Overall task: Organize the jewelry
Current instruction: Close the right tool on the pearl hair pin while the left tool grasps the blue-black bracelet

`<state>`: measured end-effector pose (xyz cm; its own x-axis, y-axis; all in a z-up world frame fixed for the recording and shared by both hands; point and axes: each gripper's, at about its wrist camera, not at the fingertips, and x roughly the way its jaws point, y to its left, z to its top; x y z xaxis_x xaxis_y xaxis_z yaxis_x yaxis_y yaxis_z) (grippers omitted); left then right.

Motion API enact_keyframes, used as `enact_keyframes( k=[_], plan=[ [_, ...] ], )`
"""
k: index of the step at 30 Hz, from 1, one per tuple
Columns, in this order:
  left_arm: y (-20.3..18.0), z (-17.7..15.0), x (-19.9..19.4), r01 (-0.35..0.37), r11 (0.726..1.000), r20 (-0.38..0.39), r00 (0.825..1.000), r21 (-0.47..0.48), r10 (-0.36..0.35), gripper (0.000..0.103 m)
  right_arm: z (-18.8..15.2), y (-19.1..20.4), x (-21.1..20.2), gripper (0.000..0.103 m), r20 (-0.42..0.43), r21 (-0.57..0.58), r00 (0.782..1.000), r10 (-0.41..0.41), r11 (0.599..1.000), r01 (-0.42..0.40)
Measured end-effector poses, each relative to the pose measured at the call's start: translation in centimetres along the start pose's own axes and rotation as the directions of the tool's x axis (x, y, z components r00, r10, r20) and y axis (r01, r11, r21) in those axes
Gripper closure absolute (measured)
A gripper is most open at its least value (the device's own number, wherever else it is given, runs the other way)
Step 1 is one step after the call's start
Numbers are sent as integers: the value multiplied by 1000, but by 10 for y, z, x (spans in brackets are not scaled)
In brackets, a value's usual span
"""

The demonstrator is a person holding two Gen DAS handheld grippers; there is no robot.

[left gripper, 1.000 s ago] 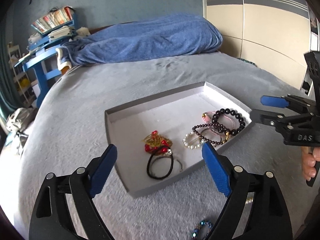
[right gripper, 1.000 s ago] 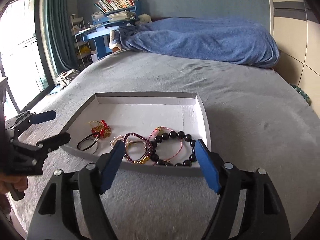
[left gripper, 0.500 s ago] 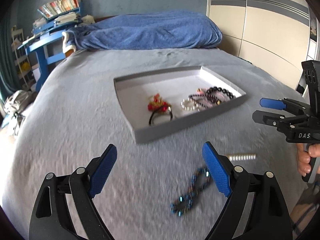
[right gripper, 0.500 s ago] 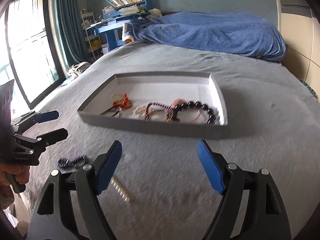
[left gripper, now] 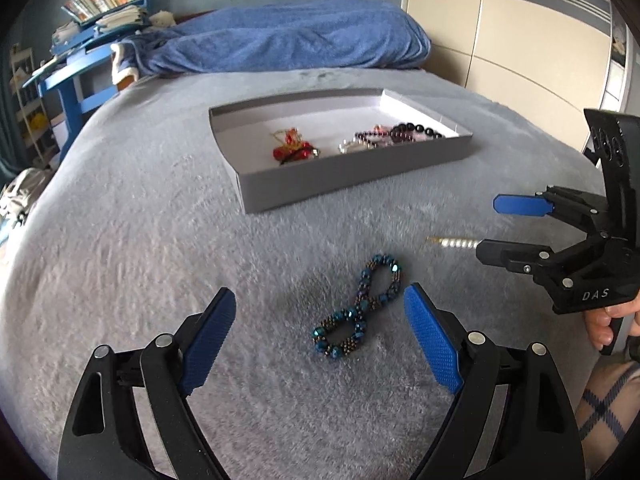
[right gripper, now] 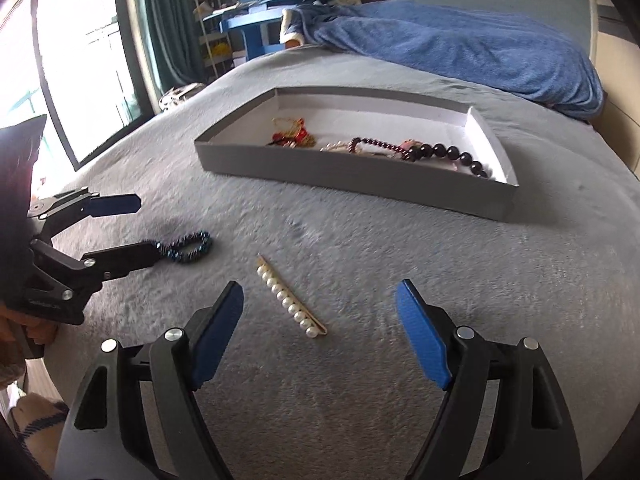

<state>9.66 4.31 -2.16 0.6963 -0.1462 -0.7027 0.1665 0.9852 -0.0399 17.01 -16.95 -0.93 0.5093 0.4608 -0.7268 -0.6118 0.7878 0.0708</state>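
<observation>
Both hand-held grippers are wide open, holding nothing. Left one (left gripper: 320, 320) hangs over the blue bracelet (left gripper: 358, 312) on the bed (left gripper: 140, 240), right one (right gripper: 320, 308) over the pearl clip (right gripper: 290, 298).

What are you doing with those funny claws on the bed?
A person is tidying jewelry into the grey tray on the bed. Two pieces lie outside it: a blue bead bracelet and a pearl clip. The left gripper hangs over the bracelet, the right gripper over the clip. Both jaws are open and empty.
</observation>
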Motion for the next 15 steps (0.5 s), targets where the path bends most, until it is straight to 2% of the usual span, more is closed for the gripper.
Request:
enact_keyframes(
  k=[7,11,15],
  plan=[
    [4,-4,0,9,1000,-1,1000,-29,-9,23,-2,1,11,29,-47,-11,999,-10,1000,10],
    [2,-4,5,16,1000,-29,999,-17,-17,31,-1,4,15,30,-61,-25,998,-30,999,28],
    [-1,-3,7,18,1000,-41,999,-1,-18,33,-2,4,18,29,-73,-30,997,-37,999,35]
  ],
)
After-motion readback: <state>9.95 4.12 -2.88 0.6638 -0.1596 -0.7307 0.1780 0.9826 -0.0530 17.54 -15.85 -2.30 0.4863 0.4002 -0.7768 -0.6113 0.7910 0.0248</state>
